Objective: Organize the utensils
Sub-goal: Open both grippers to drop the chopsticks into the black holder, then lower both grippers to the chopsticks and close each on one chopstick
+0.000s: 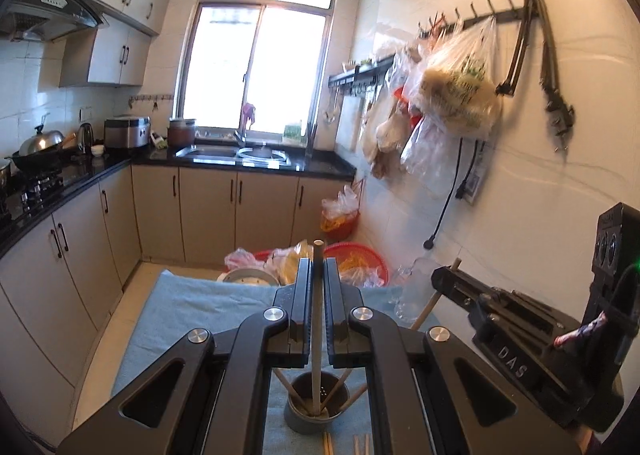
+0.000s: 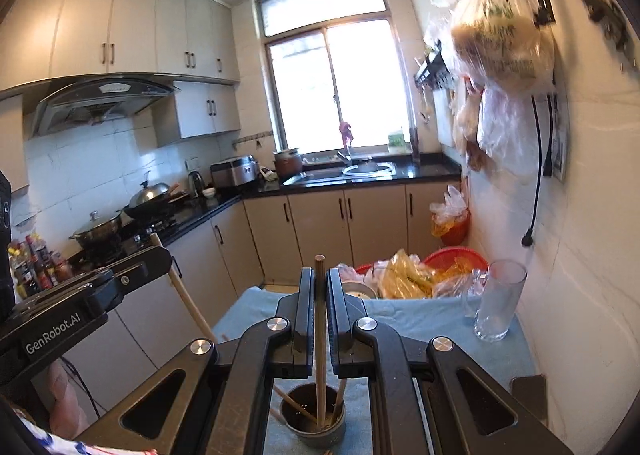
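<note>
My left gripper [image 1: 317, 269] is shut on a wooden chopstick [image 1: 317, 319] held upright, its lower end inside the grey holder cup [image 1: 307, 411] below the jaws. My right gripper [image 2: 319, 279] is shut on another chopstick [image 2: 320, 339], also upright with its tip in the same cup [image 2: 312, 421]. The cup holds several other leaning chopsticks. Loose chopsticks [image 1: 348, 445] lie on the blue cloth [image 1: 192, 311] in front of the cup. Each gripper shows in the other's view: the right one [image 1: 520, 331], the left one [image 2: 80, 307].
A tall clear glass [image 2: 498, 301] stands on the cloth at the right near the tiled wall. Red baskets with plastic bags [image 2: 416, 275] sit beyond the table's far edge. Bags hang from a wall rack [image 1: 456, 95]. Kitchen counters run along the left and back.
</note>
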Motion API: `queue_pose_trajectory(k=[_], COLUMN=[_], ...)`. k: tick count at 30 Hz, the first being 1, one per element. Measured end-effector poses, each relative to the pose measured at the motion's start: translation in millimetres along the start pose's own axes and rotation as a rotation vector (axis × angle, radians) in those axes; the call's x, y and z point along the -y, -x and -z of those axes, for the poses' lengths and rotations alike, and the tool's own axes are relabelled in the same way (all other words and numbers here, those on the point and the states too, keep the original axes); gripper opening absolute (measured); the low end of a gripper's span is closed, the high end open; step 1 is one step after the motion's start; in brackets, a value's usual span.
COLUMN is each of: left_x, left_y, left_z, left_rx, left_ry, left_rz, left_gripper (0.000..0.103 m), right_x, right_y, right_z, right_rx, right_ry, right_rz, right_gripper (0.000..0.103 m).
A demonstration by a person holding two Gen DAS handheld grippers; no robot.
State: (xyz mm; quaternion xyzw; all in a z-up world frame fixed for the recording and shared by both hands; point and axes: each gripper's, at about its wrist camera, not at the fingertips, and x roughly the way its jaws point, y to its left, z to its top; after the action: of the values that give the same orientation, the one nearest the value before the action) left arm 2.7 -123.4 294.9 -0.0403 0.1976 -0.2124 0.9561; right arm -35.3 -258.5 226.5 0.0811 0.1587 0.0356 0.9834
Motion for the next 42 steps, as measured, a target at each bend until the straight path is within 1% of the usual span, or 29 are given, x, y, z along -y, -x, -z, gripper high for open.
queue_pose_trajectory(k=[1,3,6,8,11,12,13,14,15,16,17,18,19,22,23,27,30,31,34,36,37,38,40,42], left_x=[0,-1,-4,-4,-5,-5,-5,-5,-6,-6,-7,-8,-9,-13,-15,-23,-28,-29,-32,-33,-33,-33,-35,-37], left_y=[-6,-27,-45,-49,-47,-45,-43,-40,-37,-34,-30,-24,-20,-4,1,24,41,45,57,61,60,57,48,31], left_z=[3,13,26,33,34,36,36,37,37,38,38,39,40,43,43,47,53,55,68,84,90,103,123,149], left_rx=[-0.012,-0.064,-0.122,-0.138,-0.128,-0.127,-0.127,-0.127,-0.125,-0.121,-0.116,-0.109,-0.106,-0.096,-0.093,-0.085,-0.077,-0.078,-0.092,-0.108,-0.115,-0.137,-0.186,-0.262], left_ry=[-0.001,0.0,0.006,0.004,0.001,0.001,0.003,0.006,0.011,0.015,0.018,0.021,0.022,0.029,0.033,0.046,0.052,0.055,0.059,0.057,0.056,0.055,0.057,0.059], left_rz=[-0.006,-0.016,-0.022,-0.026,-0.036,-0.034,-0.031,-0.031,-0.03,-0.03,-0.032,-0.036,-0.038,-0.036,-0.038,-0.044,-0.044,-0.043,-0.037,-0.039,-0.042,-0.046,-0.047,-0.055], left_gripper=[0.005,0.005,0.005,0.005,0.006,0.007,0.009,0.015,0.018,0.024,0.028,0.03,0.032,0.036,0.037,0.037,0.038,0.039,0.042,0.044,0.047,0.049,0.049,0.049], right_x=[3,10,18,22,26,28,30,31,32,33,32,32,31,33,33,37,40,42,49,54,58,62,71,76], right_y=[-7,-22,-37,-44,-50,-52,-52,-53,-52,-51,-50,-47,-44,-33,-29,-10,2,4,10,11,11,9,4,-2], right_z=[5,16,31,38,42,42,42,42,43,42,42,41,41,38,38,39,45,48,68,84,98,114,144,174], right_rx=[-0.012,-0.048,-0.091,-0.116,-0.129,-0.13,-0.13,-0.132,-0.133,-0.132,-0.129,-0.12,-0.114,-0.103,-0.099,-0.085,-0.091,-0.098,-0.141,-0.179,-0.213,-0.254,-0.334,-0.417], right_ry=[-0.012,-0.034,-0.049,-0.054,-0.059,-0.069,-0.079,-0.095,-0.105,-0.108,-0.106,-0.101,-0.097,-0.095,-0.097,-0.095,-0.099,-0.099,-0.098,-0.099,-0.102,-0.109,-0.125,-0.134], right_rz=[0.003,0.008,0.018,0.019,0.017,0.014,0.009,0.001,-0.002,-0.002,0.0,0.007,0.011,0.016,0.017,0.034,0.046,0.049,0.066,0.077,0.084,0.088,0.091,0.079], right_gripper=[0.006,0.006,0.006,0.006,0.006,0.006,0.007,0.008,0.013,0.016,0.024,0.029,0.029,0.031,0.033,0.037,0.042,0.043,0.045,0.049,0.049,0.049,0.049,0.049])
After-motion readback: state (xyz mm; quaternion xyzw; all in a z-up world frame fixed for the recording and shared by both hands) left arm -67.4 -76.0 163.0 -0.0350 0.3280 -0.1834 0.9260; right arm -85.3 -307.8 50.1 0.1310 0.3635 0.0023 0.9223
